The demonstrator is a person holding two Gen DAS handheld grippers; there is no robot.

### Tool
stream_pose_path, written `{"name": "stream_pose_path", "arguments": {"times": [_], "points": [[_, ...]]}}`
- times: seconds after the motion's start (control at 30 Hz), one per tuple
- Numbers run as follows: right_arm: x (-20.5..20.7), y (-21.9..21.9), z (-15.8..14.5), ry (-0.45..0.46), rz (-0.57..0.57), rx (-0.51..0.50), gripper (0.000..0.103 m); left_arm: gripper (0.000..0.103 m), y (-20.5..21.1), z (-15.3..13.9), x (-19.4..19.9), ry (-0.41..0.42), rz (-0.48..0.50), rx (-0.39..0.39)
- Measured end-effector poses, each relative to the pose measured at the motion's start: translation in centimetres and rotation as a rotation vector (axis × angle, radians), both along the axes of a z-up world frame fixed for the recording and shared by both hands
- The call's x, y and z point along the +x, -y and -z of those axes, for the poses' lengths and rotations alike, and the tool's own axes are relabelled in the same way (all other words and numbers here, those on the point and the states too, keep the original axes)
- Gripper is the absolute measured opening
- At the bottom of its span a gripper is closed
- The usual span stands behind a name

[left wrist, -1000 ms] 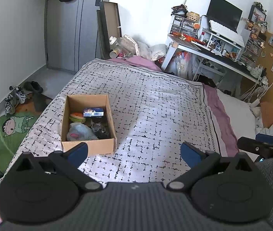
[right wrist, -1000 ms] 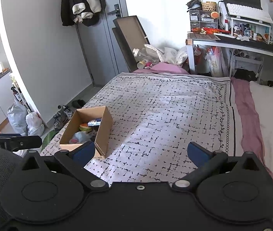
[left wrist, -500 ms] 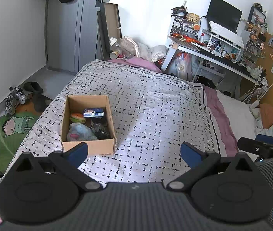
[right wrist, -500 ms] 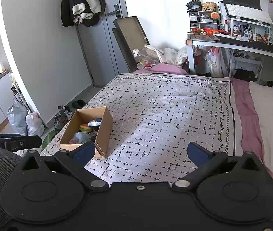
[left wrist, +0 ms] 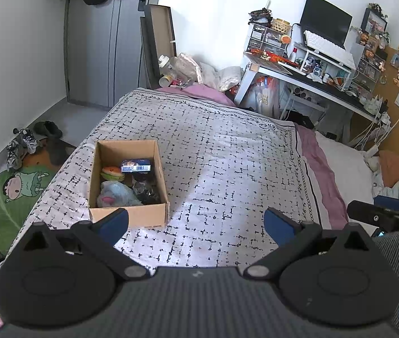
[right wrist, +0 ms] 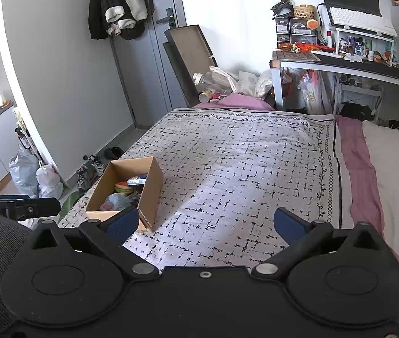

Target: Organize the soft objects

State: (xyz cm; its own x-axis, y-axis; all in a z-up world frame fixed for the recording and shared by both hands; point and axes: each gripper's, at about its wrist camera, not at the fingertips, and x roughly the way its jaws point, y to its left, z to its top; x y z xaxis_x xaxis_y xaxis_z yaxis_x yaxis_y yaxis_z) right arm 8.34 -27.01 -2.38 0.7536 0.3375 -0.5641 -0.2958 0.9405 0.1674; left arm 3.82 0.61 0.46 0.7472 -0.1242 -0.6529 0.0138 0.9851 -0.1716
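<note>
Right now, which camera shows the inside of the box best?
The left wrist view. It looks down into the box, so the burger toy, the blue packet and the soft bag show. The right wrist view sees the box from the side, and its wall hides part of the contents.

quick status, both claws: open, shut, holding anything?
Left claw: open, holding nothing, held above the bed near the cardboard box.
Right claw: open, holding nothing, above the bed.
</note>
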Motion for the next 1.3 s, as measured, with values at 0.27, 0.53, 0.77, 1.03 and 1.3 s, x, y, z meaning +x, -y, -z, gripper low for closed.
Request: {"name": "stream_pose_path", "arguments": {"times": [0.27, 0.53, 0.77, 1.03, 1.3], "points": [[-0.01, 0.01, 0.04, -0.001, 0.000, 0.000, 0.103, 0.101, 0.01, 0.04, -0.02, 0.000, 0.000, 0.001], [-0.01, 0.08, 0.14, -0.002, 0.000, 0.001, 0.103, 0.101, 0.07, 0.05, -0.02, 0.000, 0.000, 0.000], [0.03, 0.13, 0.36, -0.008, 0.001, -0.001, 0.103, 0.101, 0.10, 0.04, 0.00, 0.000, 0.001, -0.002], [0.13, 0.17, 0.35, -0.010, 0.005, -0.004, 0.103, 0.101, 0.11, 0.07, 0.03, 0.000, 0.002, -0.002], [0.14, 0.15, 0.40, -0.012, 0.005, -0.005, 0.103, 0.101, 0.18, 0.12, 0.03, 0.002, 0.002, -0.001]]}}
